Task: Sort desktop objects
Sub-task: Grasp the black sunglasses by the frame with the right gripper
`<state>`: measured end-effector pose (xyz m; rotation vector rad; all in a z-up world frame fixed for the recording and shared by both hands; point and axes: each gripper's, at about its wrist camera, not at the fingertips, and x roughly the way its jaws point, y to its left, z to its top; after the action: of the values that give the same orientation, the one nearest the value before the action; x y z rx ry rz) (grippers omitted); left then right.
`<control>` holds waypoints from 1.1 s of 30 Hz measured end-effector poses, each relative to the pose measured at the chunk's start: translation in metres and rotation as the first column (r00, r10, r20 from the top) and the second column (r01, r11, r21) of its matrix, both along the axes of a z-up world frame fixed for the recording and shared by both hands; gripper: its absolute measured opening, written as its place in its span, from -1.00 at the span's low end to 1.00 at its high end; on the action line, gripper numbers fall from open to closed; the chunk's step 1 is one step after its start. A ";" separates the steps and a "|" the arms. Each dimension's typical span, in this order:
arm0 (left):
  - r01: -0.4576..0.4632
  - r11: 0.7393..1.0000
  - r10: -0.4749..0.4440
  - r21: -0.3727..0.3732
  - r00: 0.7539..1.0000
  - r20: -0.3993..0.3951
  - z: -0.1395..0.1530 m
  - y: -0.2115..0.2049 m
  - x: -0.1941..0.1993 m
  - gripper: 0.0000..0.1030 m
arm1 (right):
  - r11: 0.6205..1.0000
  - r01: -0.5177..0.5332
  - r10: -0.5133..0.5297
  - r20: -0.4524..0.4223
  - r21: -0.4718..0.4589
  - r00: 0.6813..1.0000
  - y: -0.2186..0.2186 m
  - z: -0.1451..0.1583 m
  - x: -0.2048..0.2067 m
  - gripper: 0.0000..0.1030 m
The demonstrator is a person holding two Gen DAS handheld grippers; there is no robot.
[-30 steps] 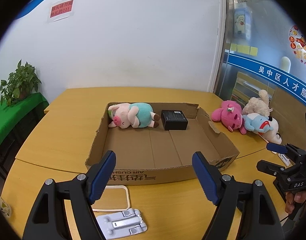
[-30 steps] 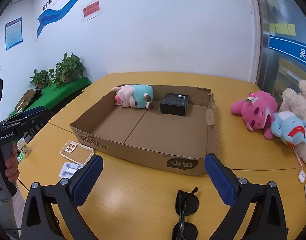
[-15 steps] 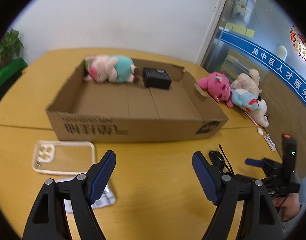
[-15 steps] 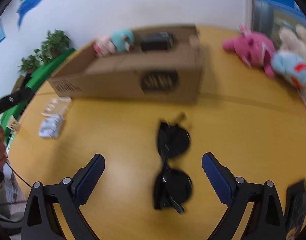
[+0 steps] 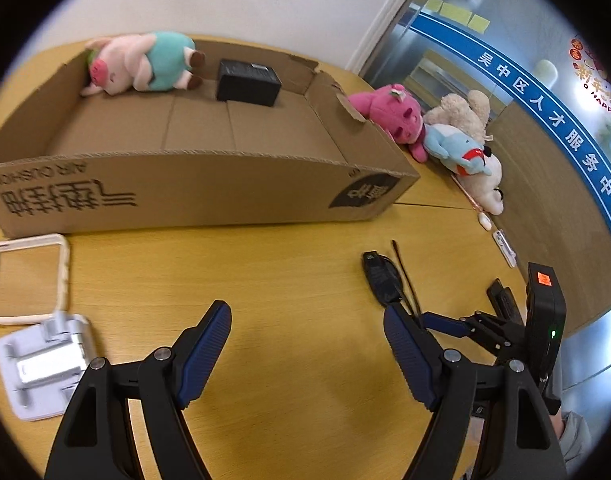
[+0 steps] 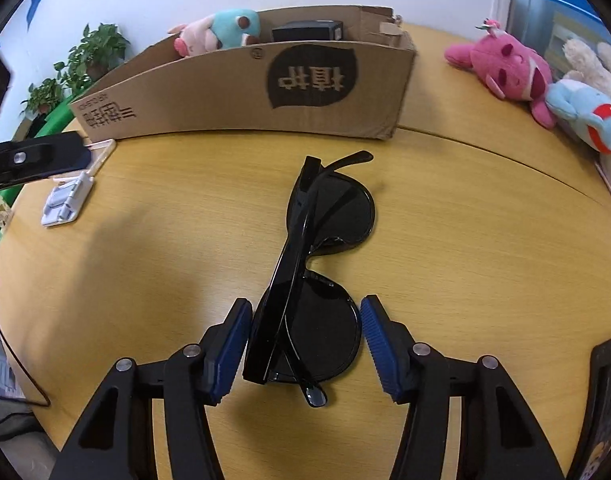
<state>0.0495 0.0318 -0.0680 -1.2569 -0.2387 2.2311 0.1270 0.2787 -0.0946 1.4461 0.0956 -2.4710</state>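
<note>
Black folded sunglasses (image 6: 321, 264) lie on the wooden table (image 6: 485, 280); they also show in the left wrist view (image 5: 383, 280). My right gripper (image 6: 305, 332) is low over them, jaws partly closed around the near lens, pads close to but not clearly pressing the frame. My left gripper (image 5: 307, 344) is open and empty above bare table. The open cardboard box (image 5: 209, 196) holds a pig plush (image 5: 145, 62) and a black box (image 5: 247, 82).
A clear phone case (image 5: 23, 272) and a white folding stand (image 5: 45, 368) lie left of my left gripper. Pink, blue and beige plush toys (image 5: 437, 136) lie right of the box. A dark flat object (image 6: 603, 400) sits at the table's right edge.
Both grippers have dropped toward the table. My right gripper moved forward over the sunglasses and narrowed its jaws around the near lens. The left gripper stayed open.
</note>
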 end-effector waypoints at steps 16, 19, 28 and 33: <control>0.124 0.984 -0.152 0.128 0.957 0.245 -0.054 0.050 -0.016 0.05 | 0.986 -0.090 0.090 -0.002 -0.142 0.996 -0.044 -0.001 0.006 0.07; 0.138 0.988 -0.151 0.075 0.965 0.214 -0.051 0.050 -0.011 -0.14 | 0.985 -0.094 0.095 -0.004 -0.144 0.996 -0.048 -0.001 0.006 0.07; 0.146 0.984 -0.166 0.104 0.961 0.221 -0.046 0.042 -0.003 -0.40 | 0.979 -0.108 0.109 -0.003 -0.171 0.994 -0.053 -0.002 0.005 0.07; 0.145 0.984 -0.164 0.104 0.964 0.207 -0.041 0.038 0.000 -0.41 | 0.977 -0.115 0.114 -0.012 -0.178 0.993 -0.055 0.001 0.005 0.07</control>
<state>0.0496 0.0702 -0.1088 -1.4195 -0.3066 1.9332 0.1325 0.2237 -0.0939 1.3257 -0.0400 -2.3234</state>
